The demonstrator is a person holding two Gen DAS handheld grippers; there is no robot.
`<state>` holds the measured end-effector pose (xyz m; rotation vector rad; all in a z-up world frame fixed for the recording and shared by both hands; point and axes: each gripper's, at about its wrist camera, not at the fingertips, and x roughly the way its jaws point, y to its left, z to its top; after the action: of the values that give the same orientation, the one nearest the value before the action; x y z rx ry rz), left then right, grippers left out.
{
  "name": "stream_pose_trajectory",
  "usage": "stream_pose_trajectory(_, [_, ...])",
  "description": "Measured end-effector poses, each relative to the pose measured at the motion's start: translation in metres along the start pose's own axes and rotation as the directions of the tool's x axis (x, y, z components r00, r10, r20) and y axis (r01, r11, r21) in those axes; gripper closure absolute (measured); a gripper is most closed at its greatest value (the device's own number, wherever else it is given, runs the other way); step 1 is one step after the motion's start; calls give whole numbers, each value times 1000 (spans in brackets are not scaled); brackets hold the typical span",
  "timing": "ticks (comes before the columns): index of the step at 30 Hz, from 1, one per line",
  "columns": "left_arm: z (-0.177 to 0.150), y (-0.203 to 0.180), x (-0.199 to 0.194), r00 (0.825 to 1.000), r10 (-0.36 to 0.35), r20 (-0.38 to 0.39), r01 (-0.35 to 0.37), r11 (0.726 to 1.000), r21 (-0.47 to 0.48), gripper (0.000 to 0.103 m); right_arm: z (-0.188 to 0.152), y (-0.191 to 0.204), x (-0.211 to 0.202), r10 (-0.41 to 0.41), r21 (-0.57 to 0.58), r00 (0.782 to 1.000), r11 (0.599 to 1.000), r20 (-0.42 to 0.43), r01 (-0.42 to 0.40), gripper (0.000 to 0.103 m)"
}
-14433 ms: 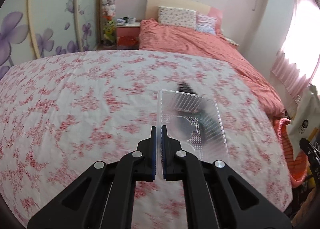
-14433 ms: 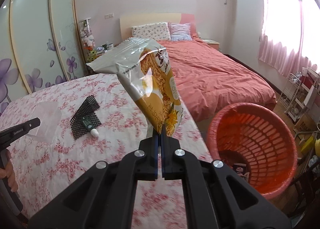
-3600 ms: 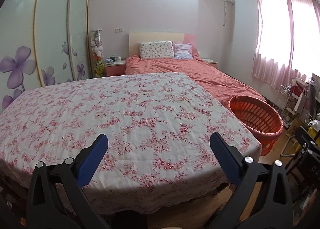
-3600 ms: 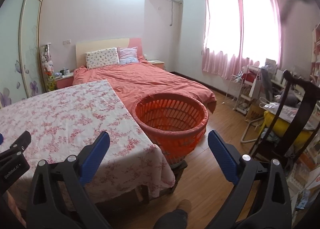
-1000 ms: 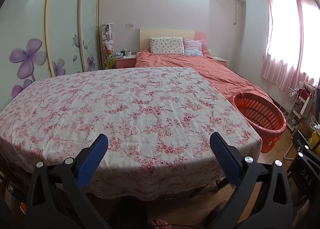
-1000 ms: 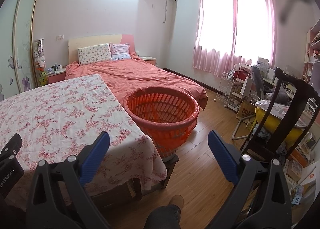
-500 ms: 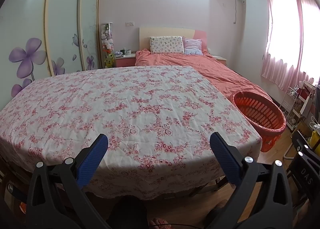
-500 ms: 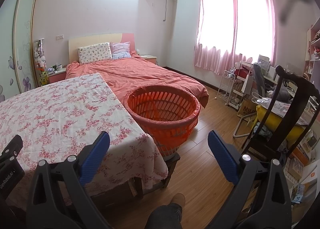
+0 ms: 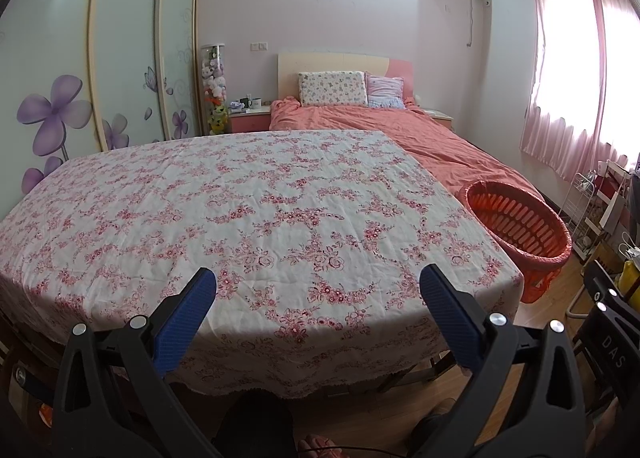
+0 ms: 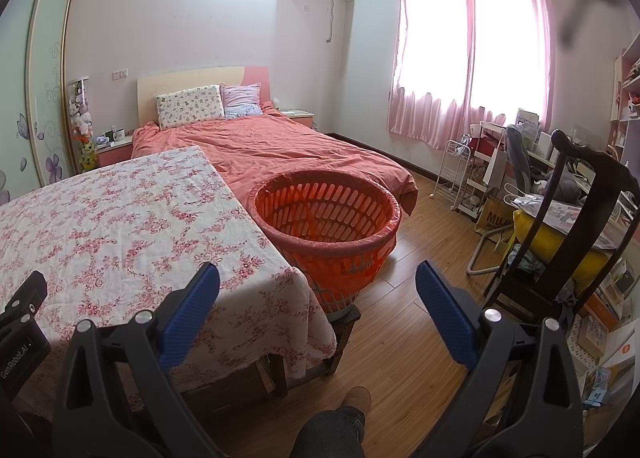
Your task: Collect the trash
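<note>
Left tool (image 9: 318, 292) is standing wide apart, gripping nothing, facing one desk (image 9: 248, 217) under a floral cloth. Right tool (image 10: 318, 290) is likewise gaping wide and carrying nothing. One orange slotted basket (image 10: 326, 225) is sitting on a low stool just beside the desk's right edge, near one bed (image 10: 288, 149) bearing two pillows. No trash is showing on the cloth.

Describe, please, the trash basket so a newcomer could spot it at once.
Start at the table with the flowered cloth. The orange basket stands at its corner, in front of the salmon-covered bed. It alone is round, slotted plastic.
</note>
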<state>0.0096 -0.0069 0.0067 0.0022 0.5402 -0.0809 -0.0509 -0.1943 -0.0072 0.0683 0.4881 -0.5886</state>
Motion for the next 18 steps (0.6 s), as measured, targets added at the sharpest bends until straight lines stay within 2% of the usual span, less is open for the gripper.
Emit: stream_pose_trajectory(18, [0,-1,0,1000,0,-2,0,1000,0,3,0,-1,1,1,1,1000,1000,-1,-1,7])
